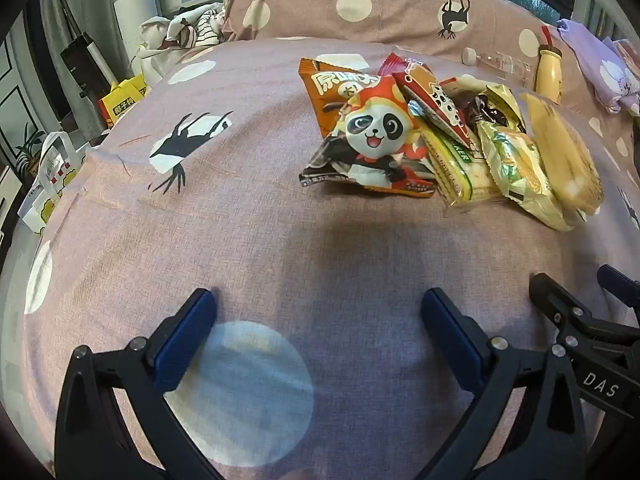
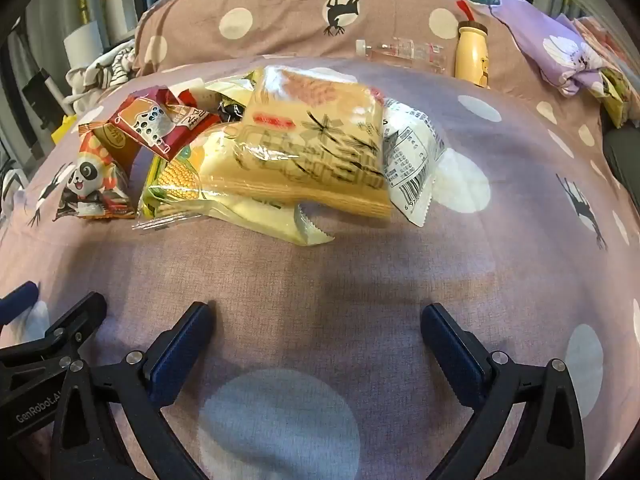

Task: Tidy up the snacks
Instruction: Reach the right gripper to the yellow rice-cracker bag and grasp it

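A heap of snack packets lies on a pink dotted bedsheet. In the left wrist view it holds a panda packet, an orange packet, a cracker pack, a corn packet and a wafer pack. In the right wrist view the wafer pack lies on top, with the corn packet, a red packet, the panda packet and a white packet. My left gripper is open and empty, short of the heap. My right gripper is open and empty, short of the heap.
A matching pillow lies at the back, with a clear bottle and a yellow bottle beside it. A purple floral cloth sits at the far right. Bags and boxes stand off the bed's left edge.
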`<state>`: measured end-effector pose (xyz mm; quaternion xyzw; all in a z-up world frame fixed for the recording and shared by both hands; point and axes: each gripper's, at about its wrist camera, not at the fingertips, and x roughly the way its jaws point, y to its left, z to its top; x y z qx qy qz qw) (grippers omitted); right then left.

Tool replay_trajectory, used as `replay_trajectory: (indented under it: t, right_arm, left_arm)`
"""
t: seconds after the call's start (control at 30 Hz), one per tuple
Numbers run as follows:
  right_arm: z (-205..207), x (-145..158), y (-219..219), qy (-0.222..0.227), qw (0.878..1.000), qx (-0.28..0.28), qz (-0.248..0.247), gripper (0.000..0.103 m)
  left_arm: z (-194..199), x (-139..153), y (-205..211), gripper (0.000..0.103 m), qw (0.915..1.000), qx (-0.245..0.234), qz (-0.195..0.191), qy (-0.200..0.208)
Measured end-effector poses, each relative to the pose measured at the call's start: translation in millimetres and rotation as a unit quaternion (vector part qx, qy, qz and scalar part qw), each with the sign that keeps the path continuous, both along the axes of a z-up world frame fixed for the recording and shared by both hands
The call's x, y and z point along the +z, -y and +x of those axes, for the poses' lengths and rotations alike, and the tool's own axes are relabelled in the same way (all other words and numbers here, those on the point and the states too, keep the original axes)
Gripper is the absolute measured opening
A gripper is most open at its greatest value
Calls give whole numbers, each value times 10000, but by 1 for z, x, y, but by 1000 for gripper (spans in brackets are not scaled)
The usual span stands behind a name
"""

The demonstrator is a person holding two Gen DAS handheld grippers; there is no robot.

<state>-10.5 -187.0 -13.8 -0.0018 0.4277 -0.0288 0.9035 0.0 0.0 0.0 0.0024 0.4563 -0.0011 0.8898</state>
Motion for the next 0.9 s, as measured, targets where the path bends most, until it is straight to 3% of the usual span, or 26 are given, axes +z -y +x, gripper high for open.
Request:
replay_trajectory:
  t: [0.9]
  right_arm:
    - [0,-2,-1,-4,10000,1,19,103]
  left_arm:
    - [0,0,-1,103,10000,0,9,-8]
